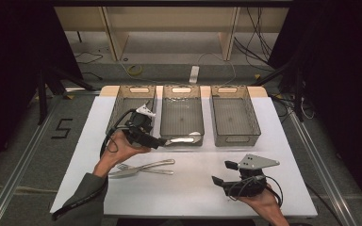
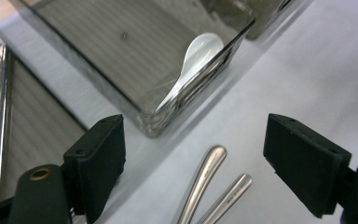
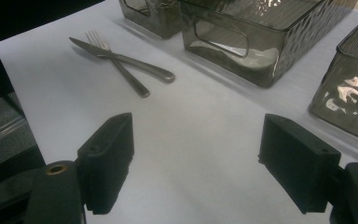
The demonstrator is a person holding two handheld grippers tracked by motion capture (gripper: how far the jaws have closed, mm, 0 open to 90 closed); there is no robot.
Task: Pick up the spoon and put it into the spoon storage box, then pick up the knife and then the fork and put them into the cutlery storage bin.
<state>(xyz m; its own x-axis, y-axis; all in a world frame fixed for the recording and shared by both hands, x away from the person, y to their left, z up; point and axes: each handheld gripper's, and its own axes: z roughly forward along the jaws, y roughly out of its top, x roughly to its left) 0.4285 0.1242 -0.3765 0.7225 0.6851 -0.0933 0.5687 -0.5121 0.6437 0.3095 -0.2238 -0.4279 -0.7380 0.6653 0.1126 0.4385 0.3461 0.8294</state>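
Right gripper (image 1: 226,173): you are holding it low at the near right of the table (image 1: 283,141), jaws standing wide apart with nothing between them, hovering over bare white surface.
Fork (image 1: 141,170) and knife (image 1: 146,165): they are lying crossed on the table near your left forearm, handles pointing right; in the right gripper view they are lying well ahead of the jaws.
Left gripper (image 1: 162,141): you are holding it just before the middle bin's near edge, jaws gaping apart and gripping nothing.
White spoon (image 2: 193,63): it is resting inside the middle bin (image 1: 183,101), leaning along the near wall, free of the pads.
Left bin (image 1: 122,101): it is sitting just beside the middle one, behind your left hand.
Right bin (image 1: 233,115): it is standing apart on the far right.
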